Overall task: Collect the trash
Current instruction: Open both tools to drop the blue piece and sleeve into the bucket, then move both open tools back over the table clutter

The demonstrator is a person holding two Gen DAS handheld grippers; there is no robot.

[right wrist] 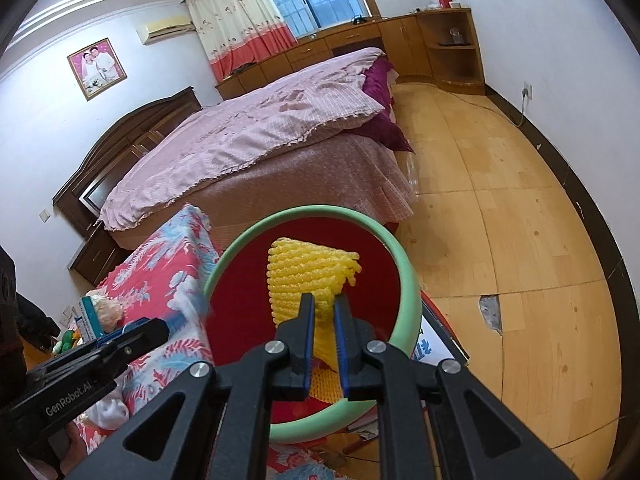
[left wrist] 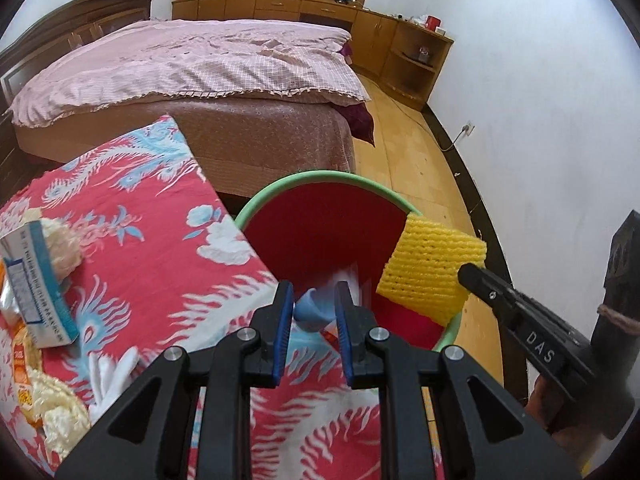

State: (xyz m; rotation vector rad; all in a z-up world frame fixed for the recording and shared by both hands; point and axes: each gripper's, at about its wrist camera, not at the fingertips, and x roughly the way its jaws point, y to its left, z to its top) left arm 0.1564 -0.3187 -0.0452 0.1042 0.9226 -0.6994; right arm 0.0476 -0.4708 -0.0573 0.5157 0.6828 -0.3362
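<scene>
We hold yellow foam netting [right wrist: 310, 280] pinched in our right gripper [right wrist: 324, 316] over the bin [right wrist: 408, 280]; our left gripper [left wrist: 314, 308], jaws partly open around a blurred blue-white scrap [left wrist: 316, 312], grip unclear. Next, release.

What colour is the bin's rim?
Pale green rim around a red lining, clearest in the right wrist view.

Bed [right wrist: 256, 152], wooden cabinets [right wrist: 400, 36], curtain [right wrist: 240, 20], wedding photo [right wrist: 97, 67].

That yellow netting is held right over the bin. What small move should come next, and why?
Probably the right tool should open and let go. It is shut on the yellow foam netting, which hangs inside the green rim of the red-lined bin, so it would likely drop straight in. The left tool, jaws apart, seems to have a pale blue scrap falling from it already.
</scene>
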